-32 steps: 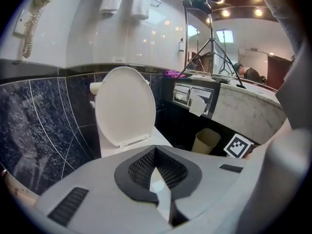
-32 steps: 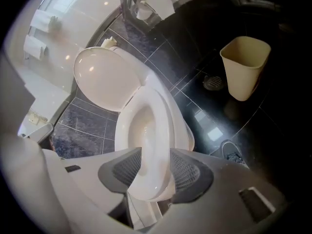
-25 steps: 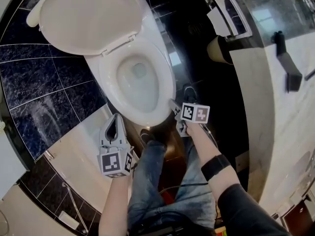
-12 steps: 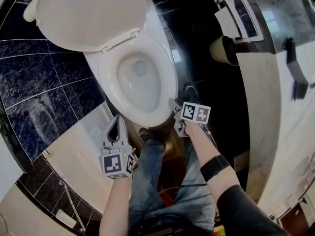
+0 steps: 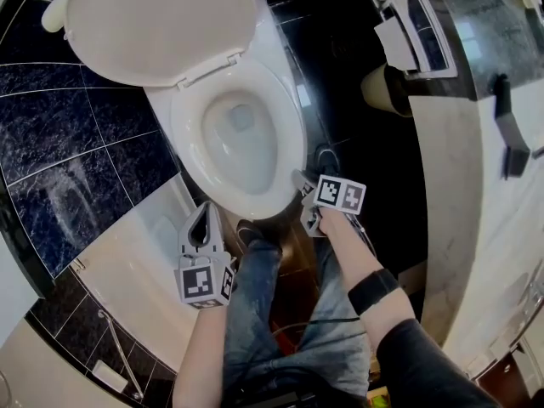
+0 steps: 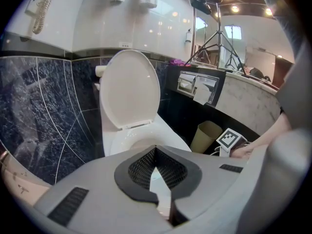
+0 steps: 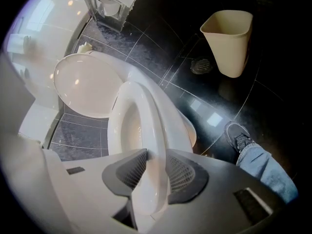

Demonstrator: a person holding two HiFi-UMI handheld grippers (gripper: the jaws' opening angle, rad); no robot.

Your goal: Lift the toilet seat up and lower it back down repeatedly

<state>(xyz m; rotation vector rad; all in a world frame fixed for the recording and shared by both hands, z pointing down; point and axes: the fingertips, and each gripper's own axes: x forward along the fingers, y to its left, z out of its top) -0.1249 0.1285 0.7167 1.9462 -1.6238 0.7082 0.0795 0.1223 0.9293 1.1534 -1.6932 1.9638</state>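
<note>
The white toilet seat lies down on the bowl, and the lid stands raised behind it. My right gripper is at the seat's front right edge. Its jaws have just been closing, and in the right gripper view the seat rim runs between the pads, which press on both sides of it. My left gripper hangs in front of the bowl's left side, clear of it. Its fingertips meet with nothing between them. The raised lid shows beyond it.
A beige waste bin stands on the dark floor to the right of the toilet, near a floor drain. A paper holder hangs on the marble counter wall. The person's shoe and legs are just in front of the bowl.
The left gripper has sunk a little in front of the bowl. The right gripper has stayed at the seat's front right rim. Seat and lid have not moved.
</note>
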